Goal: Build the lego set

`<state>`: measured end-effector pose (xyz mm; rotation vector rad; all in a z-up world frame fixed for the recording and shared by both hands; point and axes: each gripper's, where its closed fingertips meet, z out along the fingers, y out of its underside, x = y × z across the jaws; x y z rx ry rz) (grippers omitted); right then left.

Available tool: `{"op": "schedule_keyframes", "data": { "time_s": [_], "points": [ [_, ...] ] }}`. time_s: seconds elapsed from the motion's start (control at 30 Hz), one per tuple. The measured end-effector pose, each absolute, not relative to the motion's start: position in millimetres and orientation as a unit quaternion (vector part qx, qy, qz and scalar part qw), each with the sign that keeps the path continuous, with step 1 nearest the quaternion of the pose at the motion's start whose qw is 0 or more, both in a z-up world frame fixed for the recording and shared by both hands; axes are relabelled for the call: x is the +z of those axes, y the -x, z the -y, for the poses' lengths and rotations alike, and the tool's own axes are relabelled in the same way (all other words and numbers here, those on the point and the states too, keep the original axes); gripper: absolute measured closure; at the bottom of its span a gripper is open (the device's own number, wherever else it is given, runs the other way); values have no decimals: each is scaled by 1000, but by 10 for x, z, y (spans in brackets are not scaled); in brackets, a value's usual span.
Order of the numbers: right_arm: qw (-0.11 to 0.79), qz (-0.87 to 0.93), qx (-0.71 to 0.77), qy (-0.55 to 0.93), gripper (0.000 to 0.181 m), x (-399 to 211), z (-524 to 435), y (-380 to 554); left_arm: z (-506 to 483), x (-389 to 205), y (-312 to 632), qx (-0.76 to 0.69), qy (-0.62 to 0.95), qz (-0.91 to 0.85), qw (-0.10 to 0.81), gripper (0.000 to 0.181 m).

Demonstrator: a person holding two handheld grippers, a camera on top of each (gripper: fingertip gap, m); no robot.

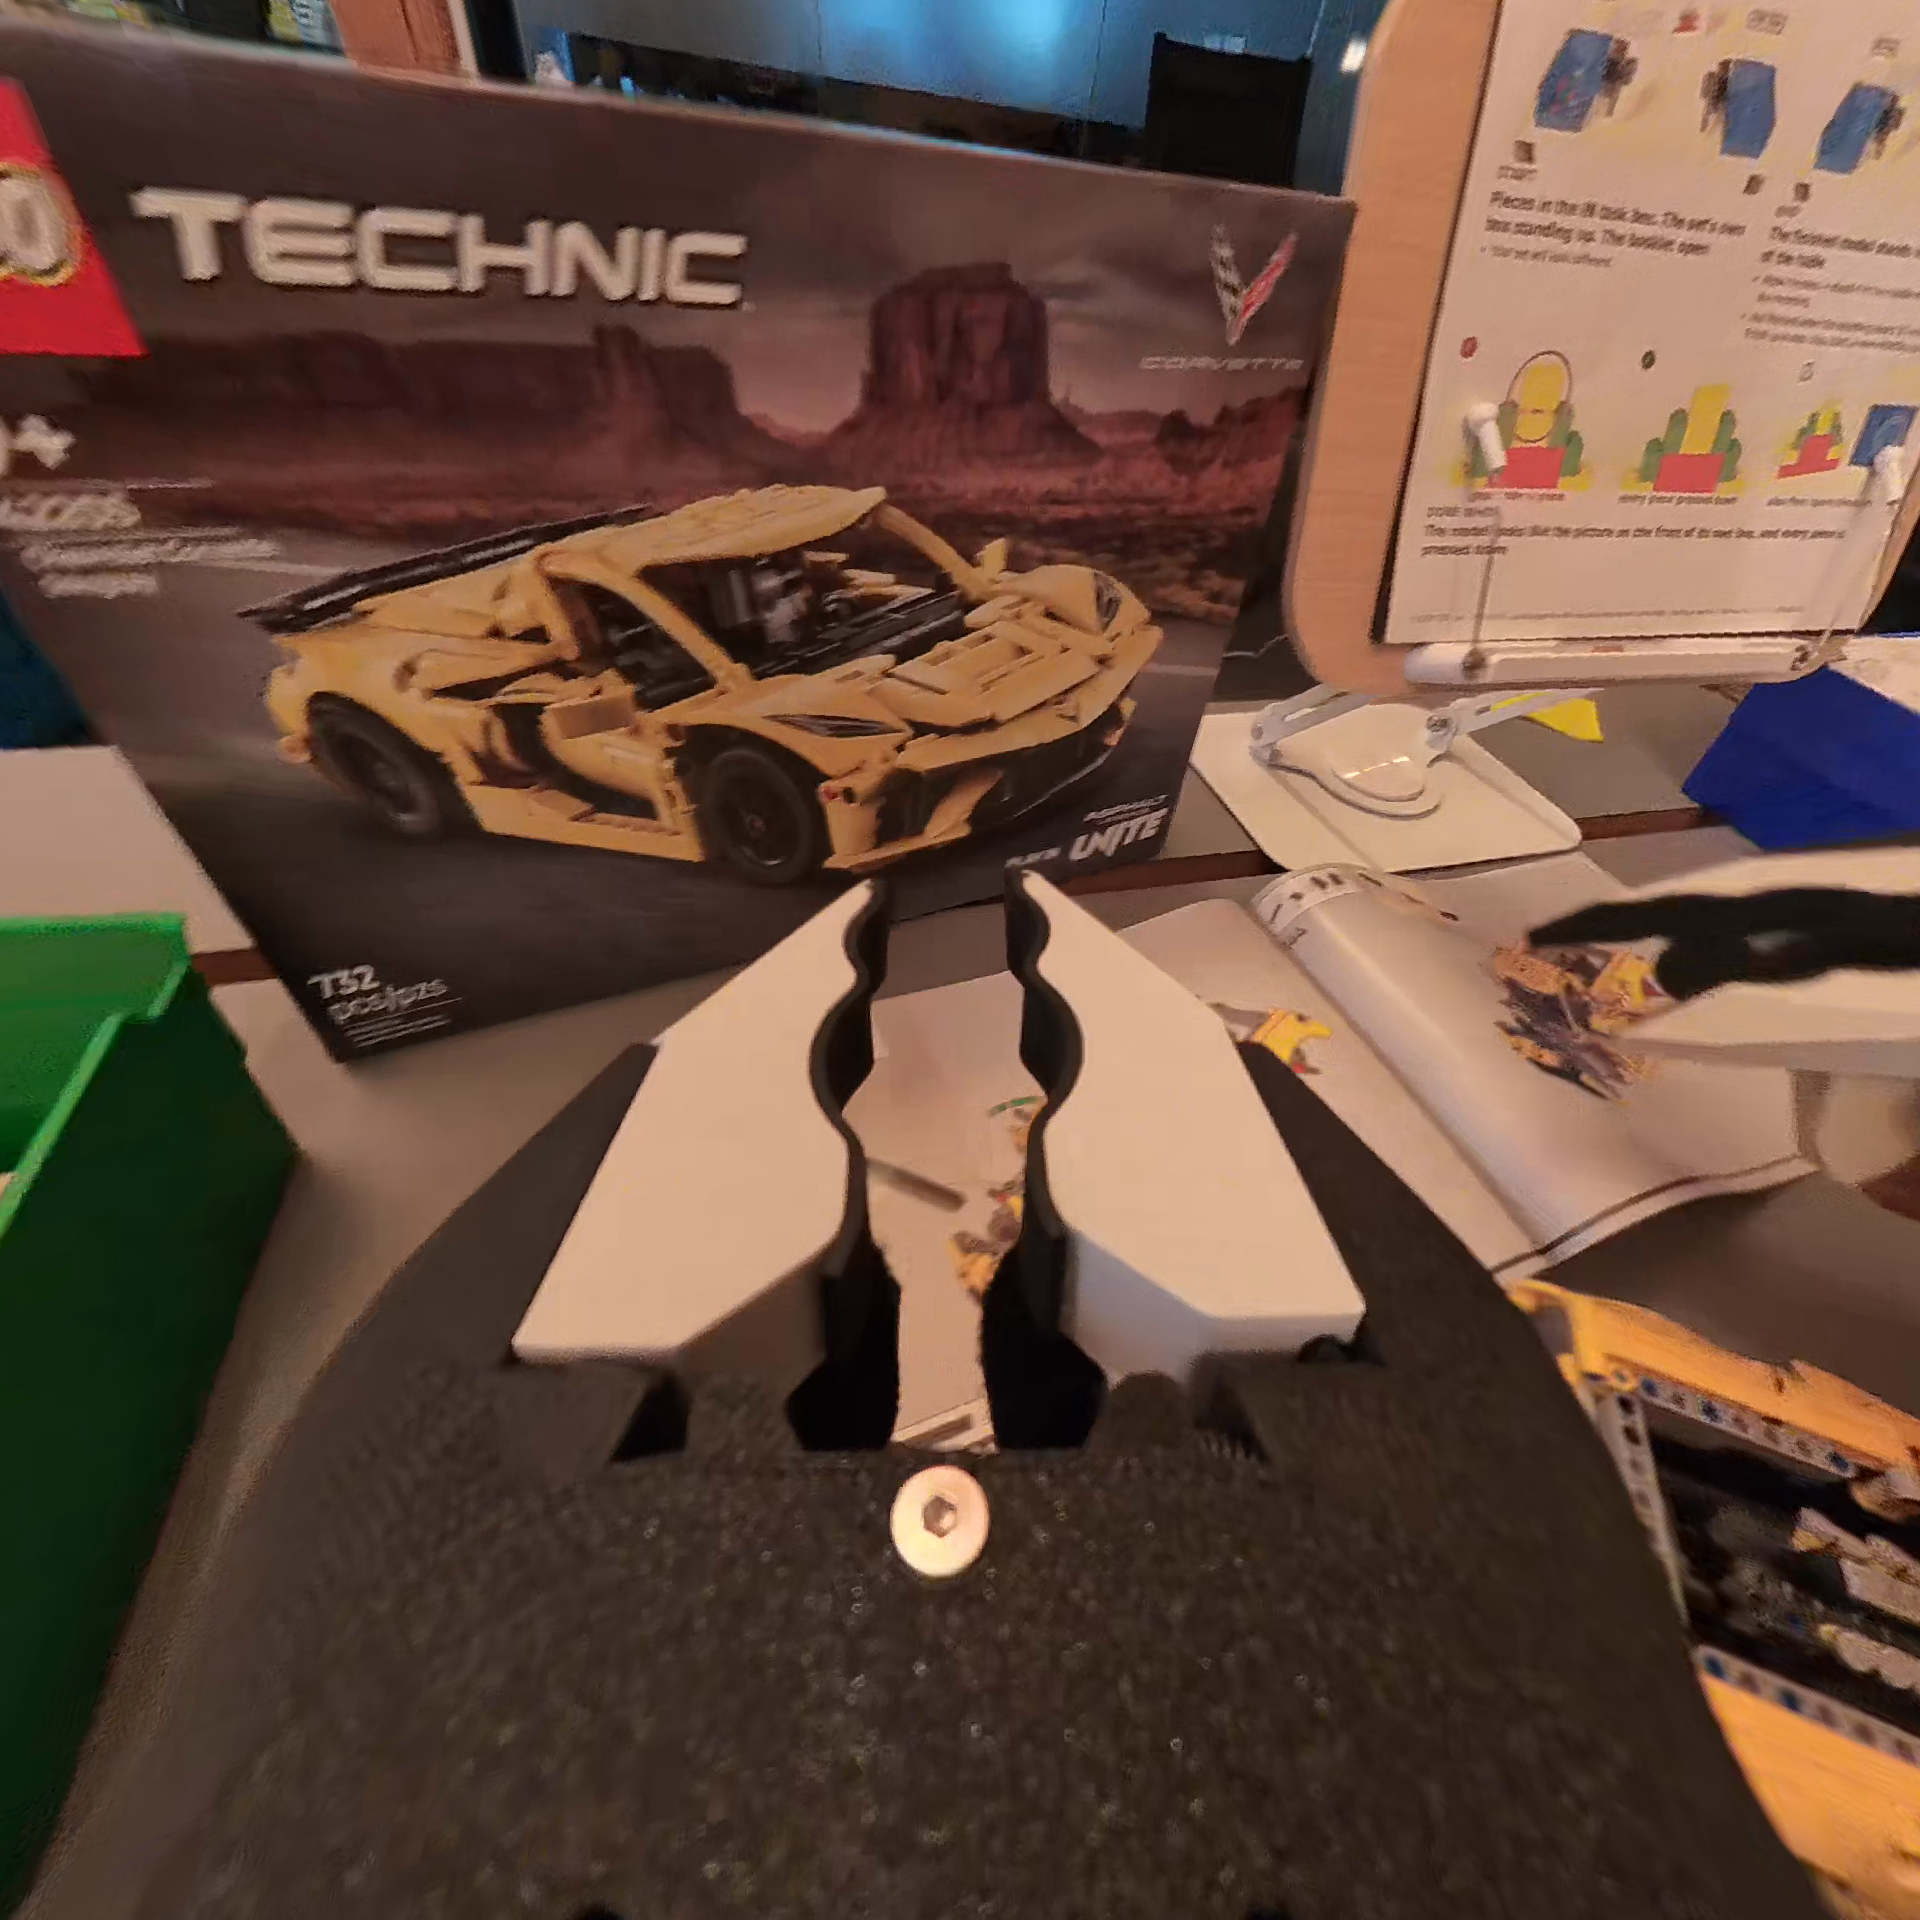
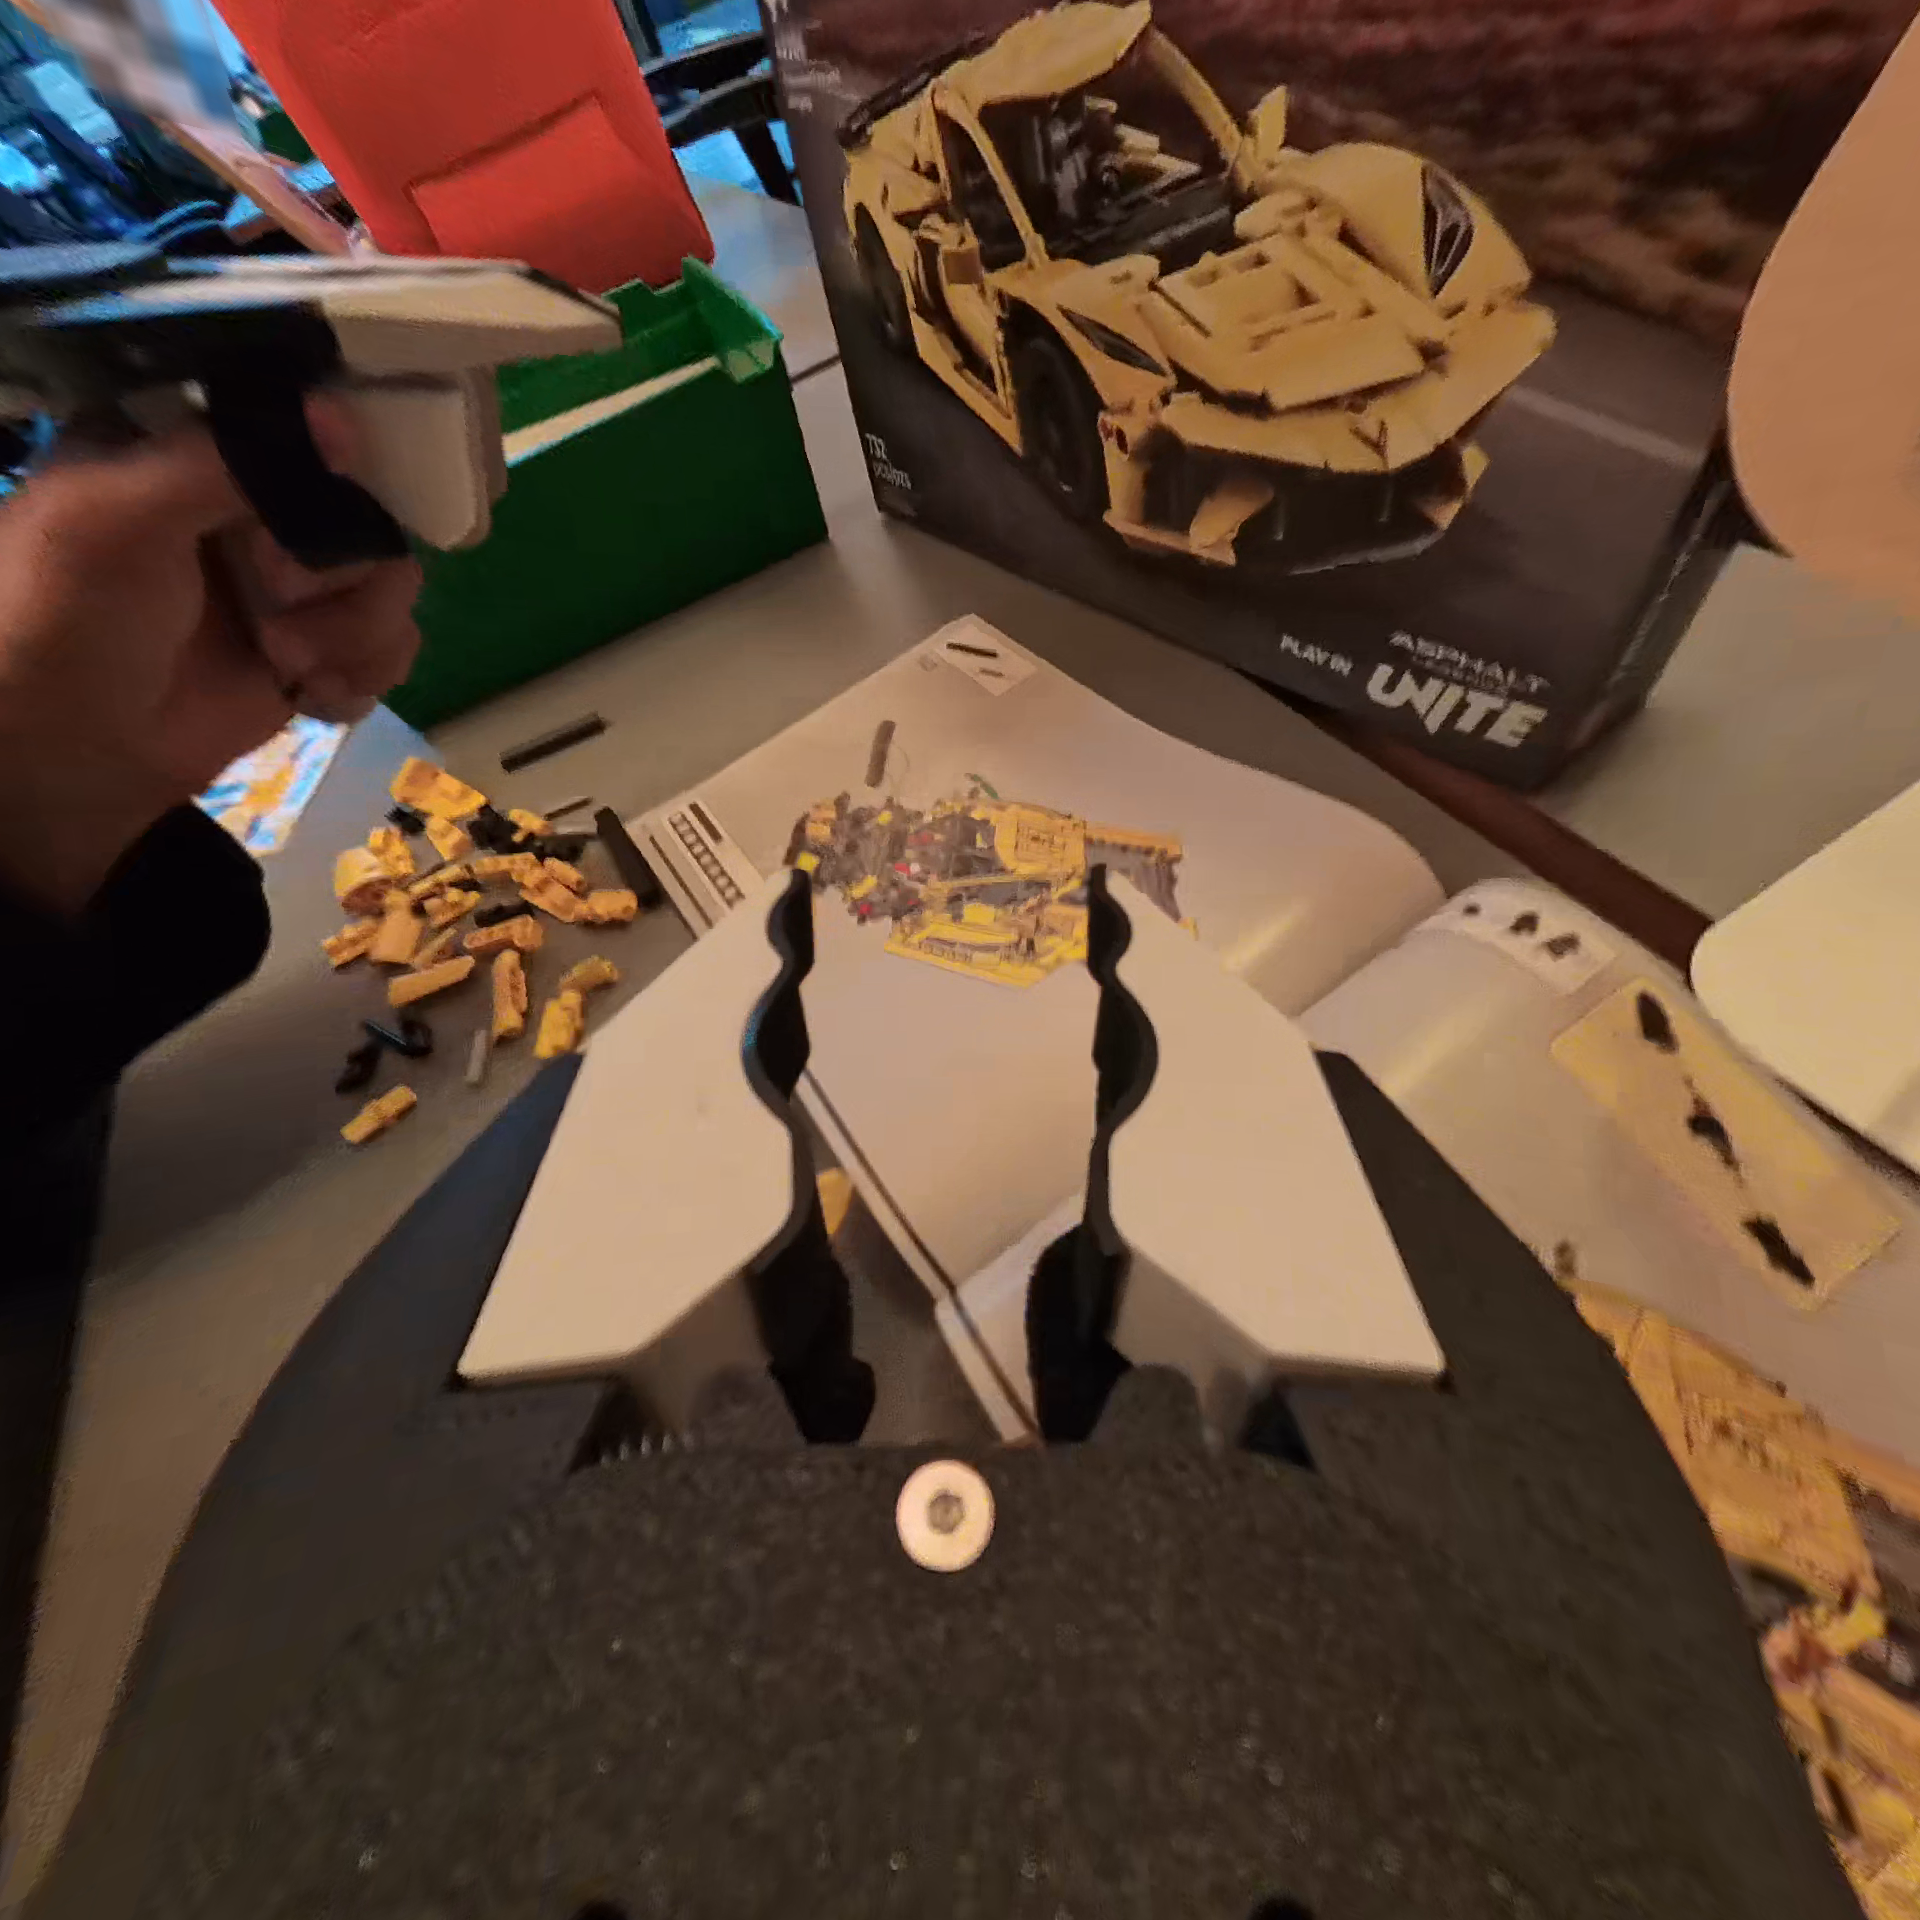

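A pile of small yellow and black lego pieces [image 2: 473, 925] lies loose on the grey surface [image 2: 260, 1195], to the left of the open instruction booklet [image 2: 1039, 1018]. The booklet lies flat, and its pages show pictures of a yellow model. At the near right, part of a built yellow lego model [image 1: 1787, 1538] sits on the surface, just beside the booklet.

The right gripper [image 2: 943, 914] hangs above the booklet with its two fingers wide apart and nothing between them. The left gripper [image 1: 945, 904] is up in the air too, pointing at the big set box [image 1: 665, 582]. Its fingers have a small gap between them and hold nothing. In the right wrist view, a hand [image 2: 156, 603] holds the left gripper high at the left.

The set box stands upright on the far side of the booklet, with a yellow car pictured on its front. A green bin [image 2: 623, 499] sits to the left of the box. On the far right, a paper sheet [image 1: 1662, 312] rests on a stand.
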<state>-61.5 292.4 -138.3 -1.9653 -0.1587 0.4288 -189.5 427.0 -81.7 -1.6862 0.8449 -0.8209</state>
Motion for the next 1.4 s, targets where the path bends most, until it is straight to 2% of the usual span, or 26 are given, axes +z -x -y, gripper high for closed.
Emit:
{"op": "schedule_keyframes", "data": {
  "time_s": [0.07,0.2,0.5,0.63,0.8,1.07,1.4],
  "points": [
    [543,75,163,820,134,-1501,-2788,628,-4363,-940,1989,-368,711,-321,506,159],
    [520,90,159,834,132,-1502,-2693,551,-4341,-1193,1885,-405,728,-303,462,159],
    [523,111,162,830,132,-1226,-2872,623,-4351,-1233,1754,-411,708,-322,476,159],
    [511,112,155,838,130,-1239,-2788,659,-4364,-1361,1759,-371,712,-349,484,159],
    [522,69,170,833,130,-960,-2628,762,-4317,-1388,1705,-369,710,-360,480,159],
    [523,45,111,844,131,-1504,-2457,472,-4264,-1441,1634,-361,706,-378,478,159],
    [539,39,102,835,135,-1715,-2366,195,-4207,-1599,1574,-351,716,-393,458,159]
  ]
}}
